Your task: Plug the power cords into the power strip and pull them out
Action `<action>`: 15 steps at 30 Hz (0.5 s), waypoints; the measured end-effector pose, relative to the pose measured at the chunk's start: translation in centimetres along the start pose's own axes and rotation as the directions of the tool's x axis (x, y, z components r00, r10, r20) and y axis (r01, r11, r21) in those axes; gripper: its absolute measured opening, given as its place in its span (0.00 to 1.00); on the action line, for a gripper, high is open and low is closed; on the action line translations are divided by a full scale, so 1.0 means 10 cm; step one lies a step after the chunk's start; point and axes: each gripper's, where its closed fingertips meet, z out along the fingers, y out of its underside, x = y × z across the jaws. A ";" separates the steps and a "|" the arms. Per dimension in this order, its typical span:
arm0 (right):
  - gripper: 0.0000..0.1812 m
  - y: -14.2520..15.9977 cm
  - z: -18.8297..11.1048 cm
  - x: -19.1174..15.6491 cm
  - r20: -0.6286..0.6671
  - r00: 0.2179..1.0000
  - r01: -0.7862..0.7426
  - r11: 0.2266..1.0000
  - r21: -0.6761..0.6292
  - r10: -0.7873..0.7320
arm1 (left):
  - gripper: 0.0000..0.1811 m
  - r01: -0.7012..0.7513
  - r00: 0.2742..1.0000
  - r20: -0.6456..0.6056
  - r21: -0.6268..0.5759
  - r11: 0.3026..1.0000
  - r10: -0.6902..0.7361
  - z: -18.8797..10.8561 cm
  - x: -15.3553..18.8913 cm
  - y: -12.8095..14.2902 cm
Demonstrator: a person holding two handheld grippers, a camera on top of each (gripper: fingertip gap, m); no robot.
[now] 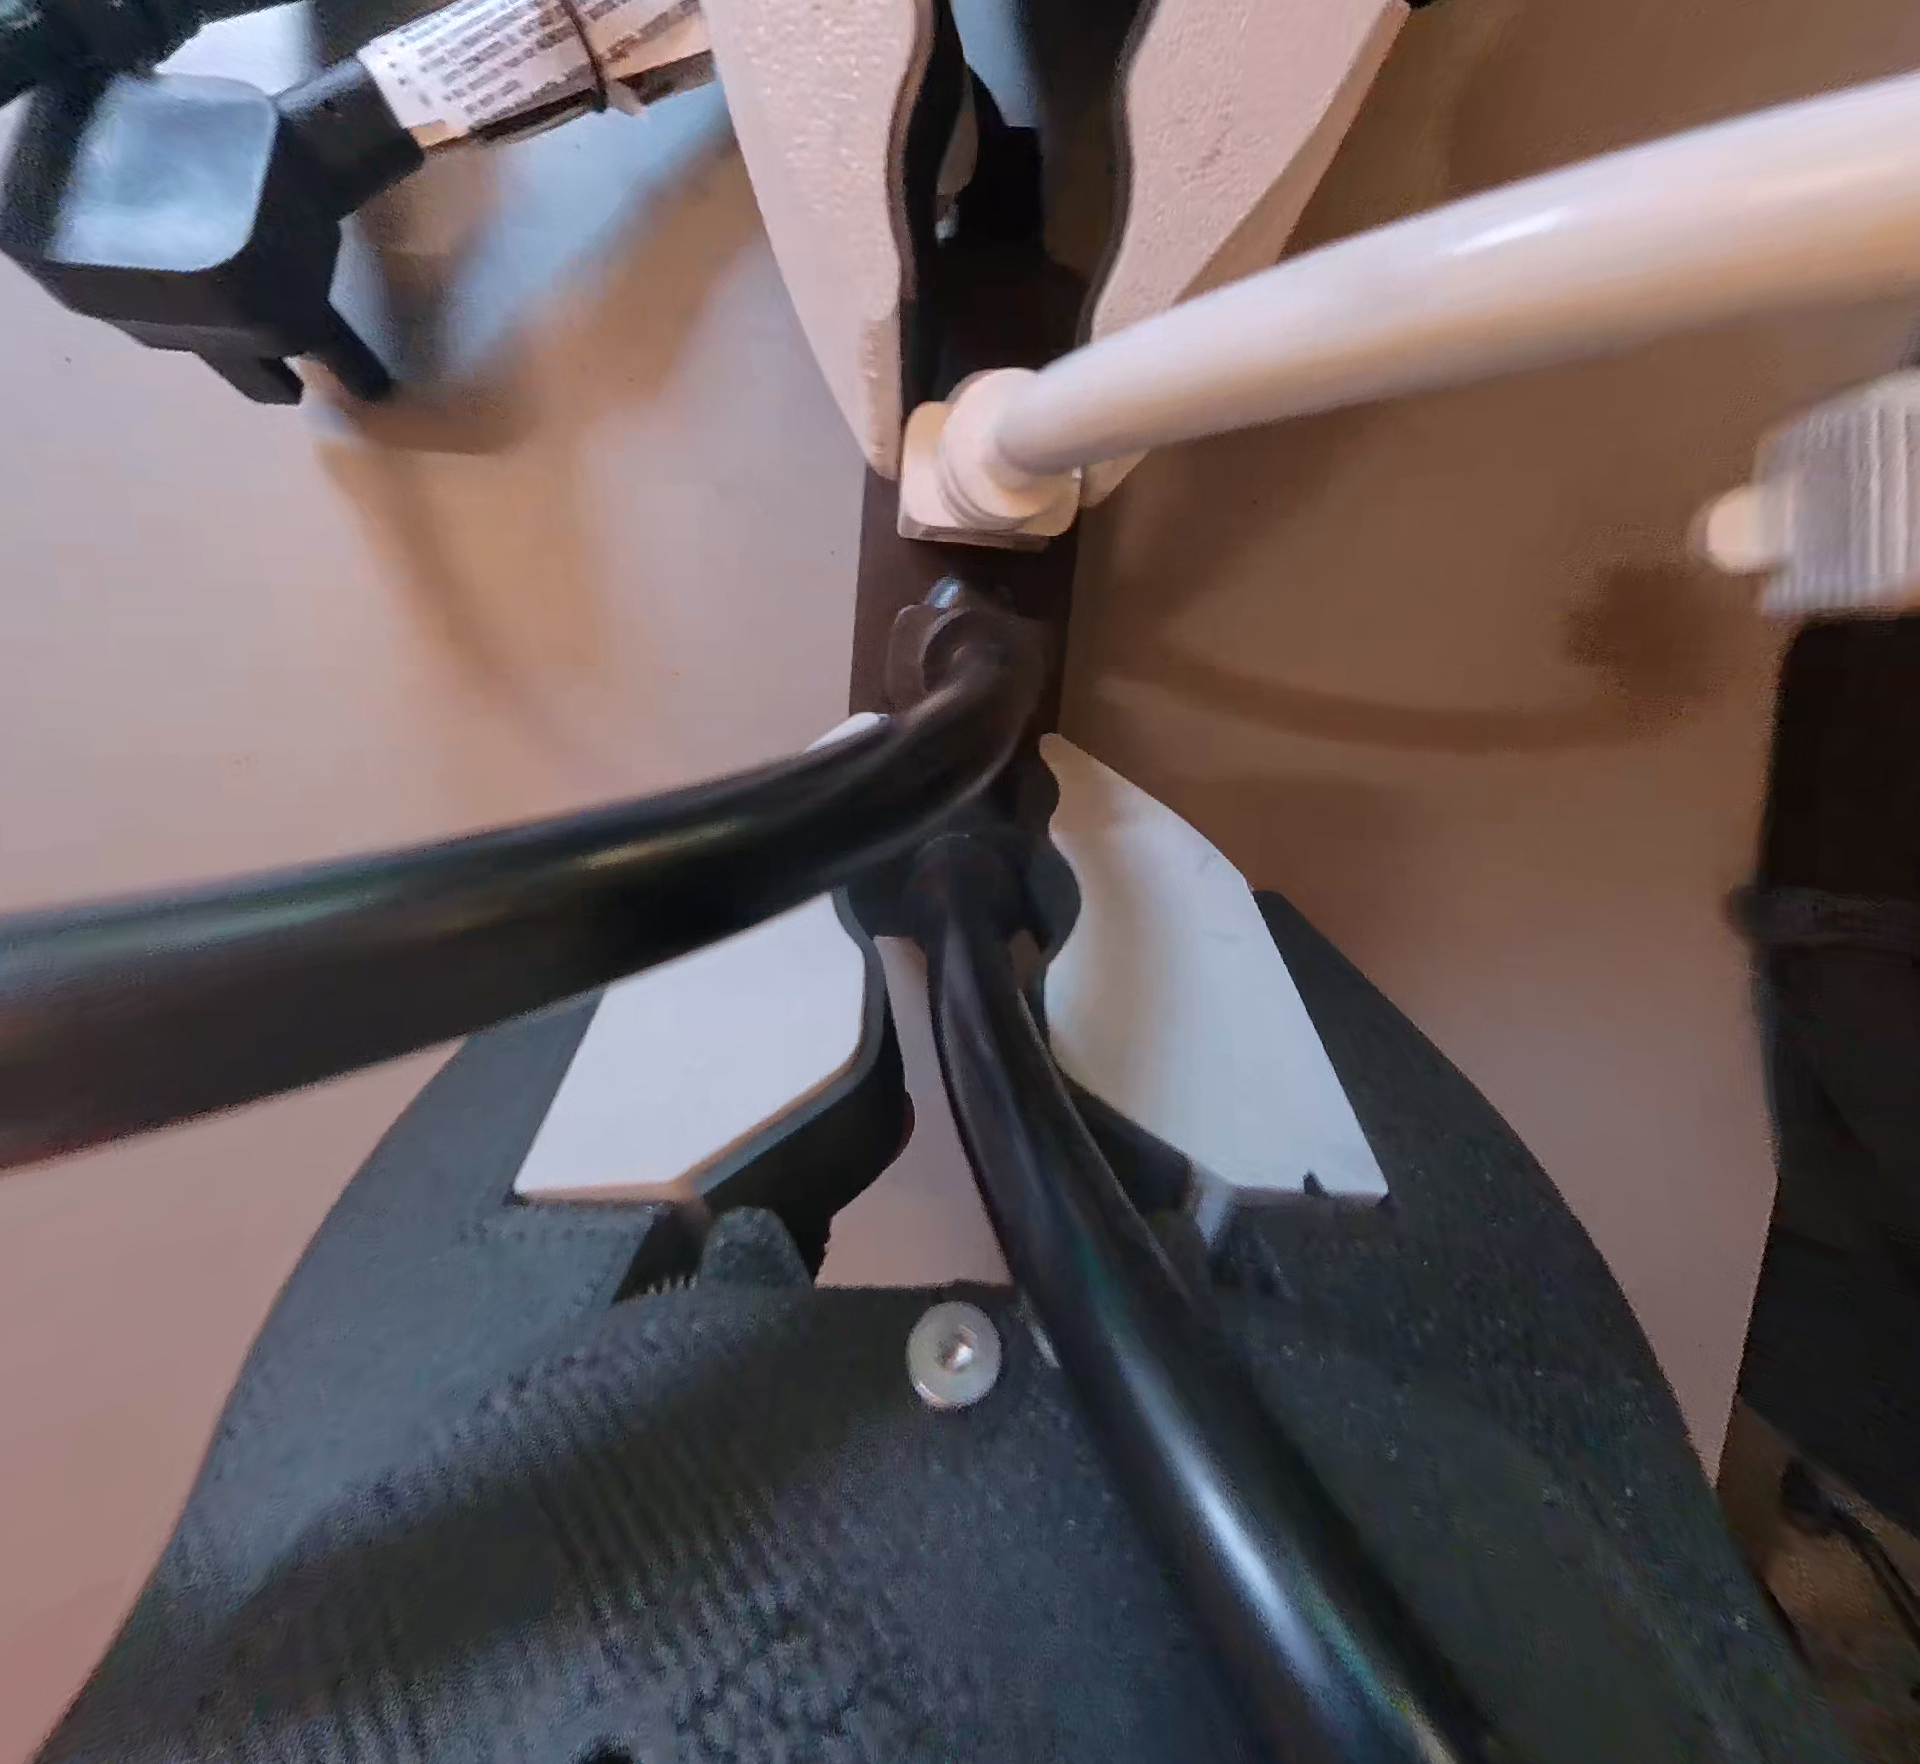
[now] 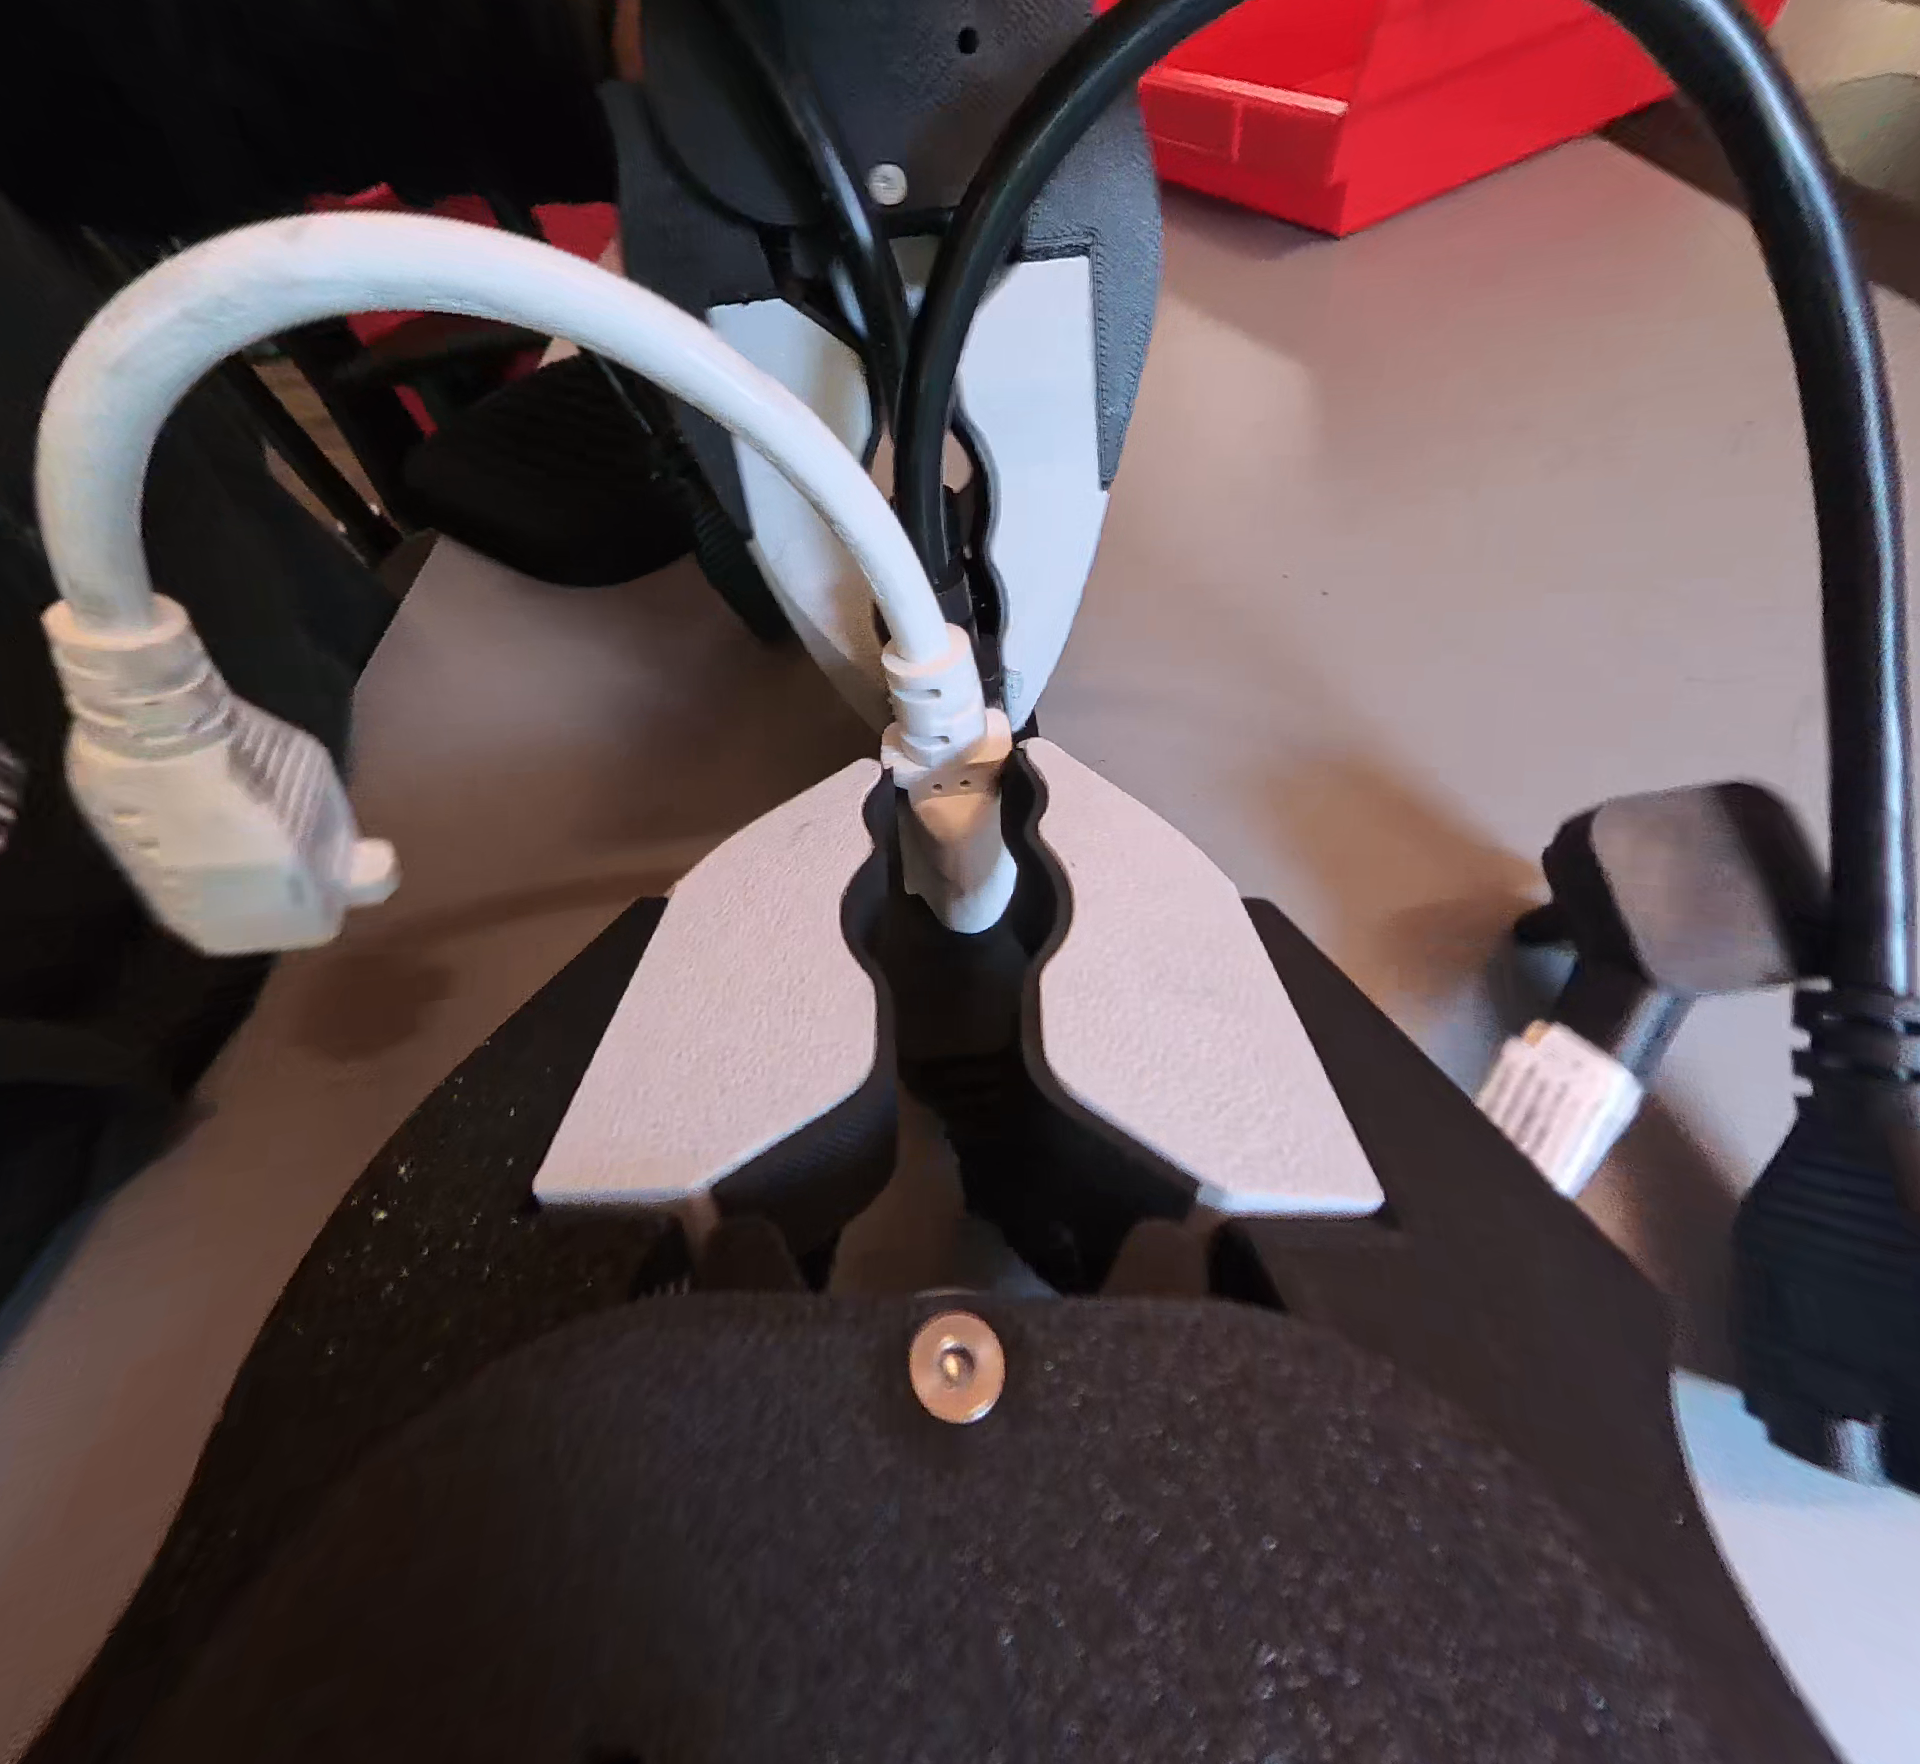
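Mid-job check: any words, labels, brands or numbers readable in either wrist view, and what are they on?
White tag wrapped round the cord beside the loose black plug: rows of small print, too blurred to read.
White cord in the right tool: no markings visible.
Black cord in the left tool: no markings visible.
Nothing else legible.

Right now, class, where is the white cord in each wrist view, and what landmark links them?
Left wrist view: white cord runs from centre to upper right edge.
Right wrist view: white cord arcs from centre to left edge.
Shared landmark: loose black plug, upper left in the first, right side in the second.
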 end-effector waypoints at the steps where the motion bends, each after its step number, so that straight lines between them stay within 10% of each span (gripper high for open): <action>1: 0.09 0.01 0.00 0.07 -0.013 0.998 -0.067 0.998 0.003 0.067 | 0.13 0.000 1.000 0.017 -0.005 1.000 0.000 0.00 -0.02 0.00; 4: 0.09 0.02 -0.02 0.17 -0.024 0.969 -0.244 0.969 0.040 0.245 | 0.12 0.002 1.000 0.030 -0.015 1.000 -0.002 0.01 -0.06 -0.02; 11: 0.09 0.06 0.01 -0.15 -0.013 0.940 0.341 0.939 -0.044 -0.341 | 0.12 0.027 1.000 -0.011 -0.011 1.000 -0.027 0.00 -0.02 0.04; 15: 0.08 0.03 0.02 0.00 -0.020 1.000 0.004 1.000 -0.019 -0.004 | 0.12 0.016 1.000 0.025 -0.019 1.000 -0.015 -0.02 -0.08 0.05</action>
